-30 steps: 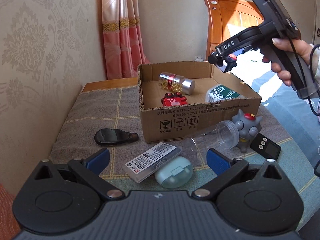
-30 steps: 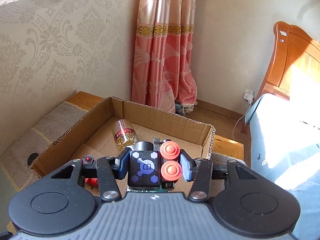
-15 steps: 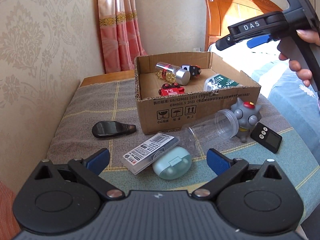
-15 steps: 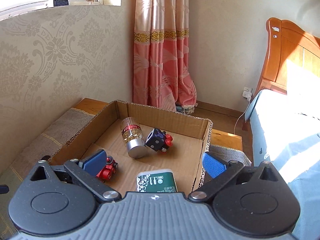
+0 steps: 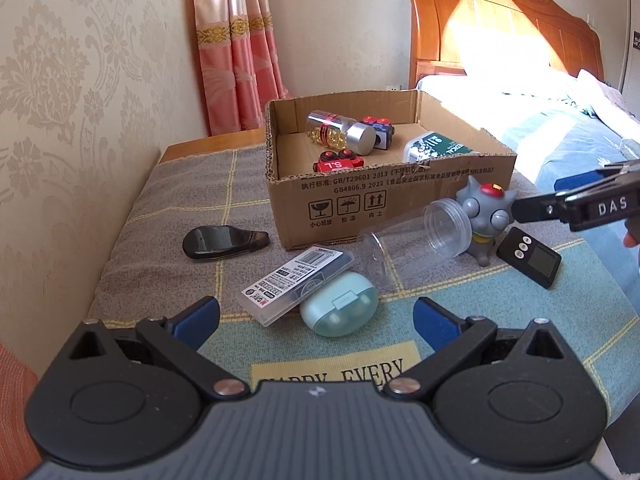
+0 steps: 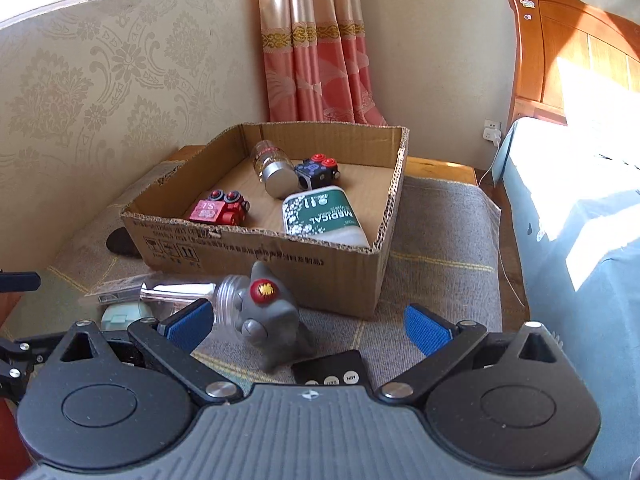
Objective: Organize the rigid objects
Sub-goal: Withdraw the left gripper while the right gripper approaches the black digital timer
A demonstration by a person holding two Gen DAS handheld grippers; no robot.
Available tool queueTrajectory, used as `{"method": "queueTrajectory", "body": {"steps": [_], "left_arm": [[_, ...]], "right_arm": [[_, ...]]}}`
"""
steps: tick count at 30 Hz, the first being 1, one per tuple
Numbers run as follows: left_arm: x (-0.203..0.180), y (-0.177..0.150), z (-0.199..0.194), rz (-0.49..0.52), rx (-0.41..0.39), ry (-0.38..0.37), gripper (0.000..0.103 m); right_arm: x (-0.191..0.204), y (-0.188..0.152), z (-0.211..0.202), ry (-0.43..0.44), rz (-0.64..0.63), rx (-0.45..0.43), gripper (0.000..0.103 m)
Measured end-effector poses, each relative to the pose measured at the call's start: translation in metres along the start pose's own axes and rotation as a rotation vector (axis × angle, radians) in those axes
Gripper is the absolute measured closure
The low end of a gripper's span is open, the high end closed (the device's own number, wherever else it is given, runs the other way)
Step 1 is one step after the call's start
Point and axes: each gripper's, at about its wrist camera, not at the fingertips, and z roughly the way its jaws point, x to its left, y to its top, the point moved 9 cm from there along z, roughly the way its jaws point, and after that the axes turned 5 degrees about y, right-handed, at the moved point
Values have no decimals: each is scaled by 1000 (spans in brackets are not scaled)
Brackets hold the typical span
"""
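Where right gripper (image 6: 306,324) gapes, grey figurine (image 6: 267,330) between.

Bright sunlight from the right, glare on bed (image 5: 532,92), sharp focus, fisheye-curved edges

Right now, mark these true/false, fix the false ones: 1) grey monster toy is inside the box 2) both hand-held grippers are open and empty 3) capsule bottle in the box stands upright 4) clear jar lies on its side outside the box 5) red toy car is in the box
1) False. The grey monster toy stands on the mat outside the cardboard box, by its front wall.
2) True. The left hand-held gripper and the right hand-held gripper have wide jaws with nothing between the pads.
3) False. The capsule bottle lies on its side in the box.
4) True. The clear jar lies tipped over beside the monster toy.
5) True. The red toy car sits near the front wall, inside.
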Motion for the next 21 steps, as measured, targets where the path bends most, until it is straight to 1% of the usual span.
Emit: {"method": "queueTrajectory", "body": {"steps": [3, 5, 7, 10, 14, 18, 21], "left_arm": [[0, -3, -1, 4, 7, 4, 1], [1, -4, -3, 4, 9, 9, 1], [2, -5, -3, 0, 14, 16, 1], [3, -8, -3, -4, 19, 20, 1], [3, -10, -2, -1, 28, 25, 1], [3, -10, -3, 2, 27, 24, 1], [4, -11, -2, 0, 28, 22, 1]], "right_arm": [[-3, -27, 15, -23, -24, 39, 0], [-5, -38, 24, -36, -37, 56, 0], [-6, -45, 31, -20, -36, 69, 0], [-3, -49, 37, 12, -39, 80, 0], [7, -48, 44, 49, -78, 100, 0], [21, -48, 49, 65, -137, 112, 0], [32, -51, 47, 101, -150, 123, 0]]}}
